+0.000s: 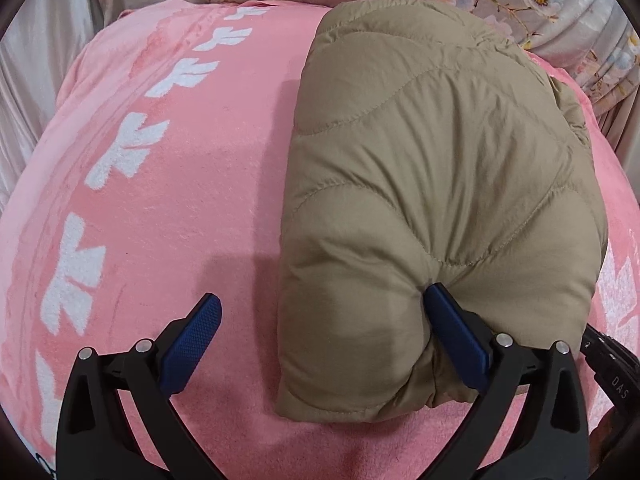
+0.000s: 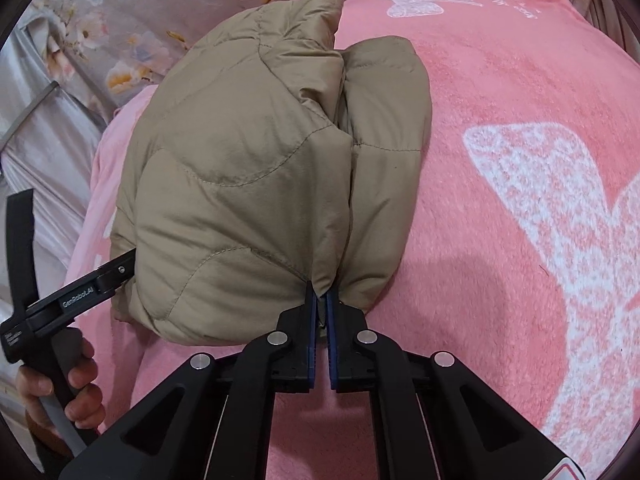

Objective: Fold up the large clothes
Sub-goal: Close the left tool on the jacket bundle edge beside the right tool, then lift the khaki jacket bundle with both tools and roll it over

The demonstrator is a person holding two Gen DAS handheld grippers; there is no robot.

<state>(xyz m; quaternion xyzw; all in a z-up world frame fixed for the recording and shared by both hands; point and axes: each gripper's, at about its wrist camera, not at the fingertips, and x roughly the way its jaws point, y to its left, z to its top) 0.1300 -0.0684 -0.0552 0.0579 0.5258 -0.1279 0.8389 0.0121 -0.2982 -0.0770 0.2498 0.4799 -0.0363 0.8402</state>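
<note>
Right gripper (image 2: 321, 300) pinched on puffy quilted tan jacket (image 2: 240, 184); left gripper (image 1: 324, 308) wide.

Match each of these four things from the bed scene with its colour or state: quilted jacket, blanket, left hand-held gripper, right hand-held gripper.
Things:
1. quilted jacket
2. blanket
3. left hand-held gripper
4. right hand-held gripper

Colour or state:
A. pink with white butterflies
B. jaws wide apart, one finger pressing into the jacket
C. tan, folded into a puffy bundle
D. pinched shut on the jacket's near edge

Pairs: 1-C, 2-A, 3-B, 4-D
</note>
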